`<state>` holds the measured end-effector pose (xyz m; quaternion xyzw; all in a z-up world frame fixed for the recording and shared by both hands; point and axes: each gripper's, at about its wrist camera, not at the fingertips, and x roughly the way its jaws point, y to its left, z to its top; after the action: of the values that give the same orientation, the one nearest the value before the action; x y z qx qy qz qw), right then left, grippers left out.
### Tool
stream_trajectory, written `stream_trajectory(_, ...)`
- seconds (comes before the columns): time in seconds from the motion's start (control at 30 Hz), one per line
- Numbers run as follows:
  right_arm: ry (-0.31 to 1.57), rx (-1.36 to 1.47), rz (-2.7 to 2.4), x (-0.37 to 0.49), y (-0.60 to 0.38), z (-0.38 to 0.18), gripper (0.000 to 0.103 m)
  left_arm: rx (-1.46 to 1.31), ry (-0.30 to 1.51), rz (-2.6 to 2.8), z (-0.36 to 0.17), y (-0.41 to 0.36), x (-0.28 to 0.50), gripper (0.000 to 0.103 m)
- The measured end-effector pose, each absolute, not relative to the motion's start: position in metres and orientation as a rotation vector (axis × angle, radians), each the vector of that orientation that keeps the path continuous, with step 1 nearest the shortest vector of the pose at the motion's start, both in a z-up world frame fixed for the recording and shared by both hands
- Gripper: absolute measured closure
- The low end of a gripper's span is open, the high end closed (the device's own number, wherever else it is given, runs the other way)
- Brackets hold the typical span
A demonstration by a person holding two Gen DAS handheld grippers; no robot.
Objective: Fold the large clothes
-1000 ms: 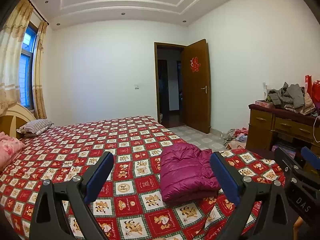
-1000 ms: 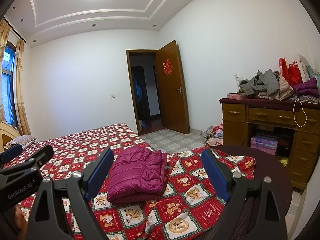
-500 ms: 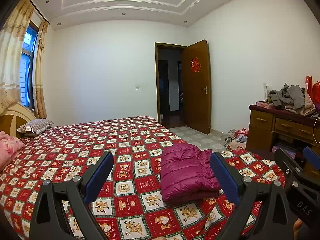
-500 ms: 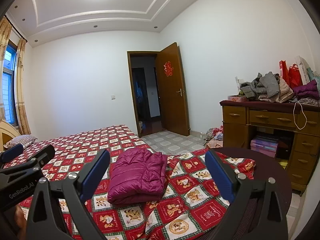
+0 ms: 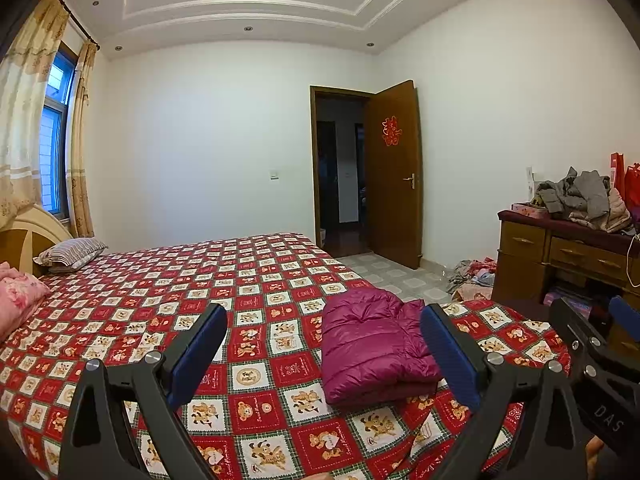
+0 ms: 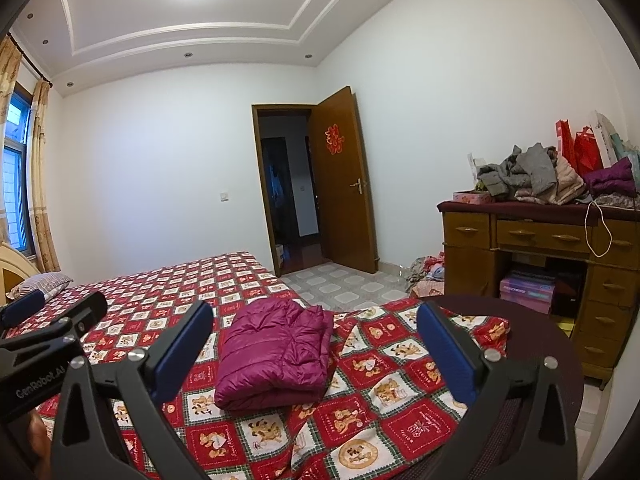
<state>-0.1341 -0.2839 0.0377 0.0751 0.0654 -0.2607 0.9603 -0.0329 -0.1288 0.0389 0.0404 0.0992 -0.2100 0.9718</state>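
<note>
A purple puffer jacket [image 5: 372, 344] [image 6: 276, 352] lies folded into a thick rectangle near the foot of the bed [image 5: 168, 296] [image 6: 168, 284], on its red checked cartoon bedspread. My left gripper [image 5: 324, 344] stands open well short of the jacket, nothing between its blue pads. My right gripper [image 6: 316, 340] is still opening its jaws, and nothing lies between them; the jacket rests on the bed beyond. Each gripper shows at the edge of the other's view.
A wooden desk [image 6: 532, 240] at the right carries a heap of clothes [image 6: 536, 176] and red bags. More clothes [image 6: 428, 272] lie on the tiled floor beside it. Pillows [image 5: 68, 252] rest at the headboard on the left. A brown door [image 6: 340, 184] stands open at the back.
The right gripper's jaws have spread wider apart. The left gripper, the jacket and both views stay the same.
</note>
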Motion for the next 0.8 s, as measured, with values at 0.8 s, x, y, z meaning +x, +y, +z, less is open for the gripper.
stream_trajectory(0.8, 0.141, 0.149, -0.531, -0.134, -0.284, 0.037, 0.000, 0.064, 0.235, -0.409, 0.040, -0.123, -0.022, 0.005)
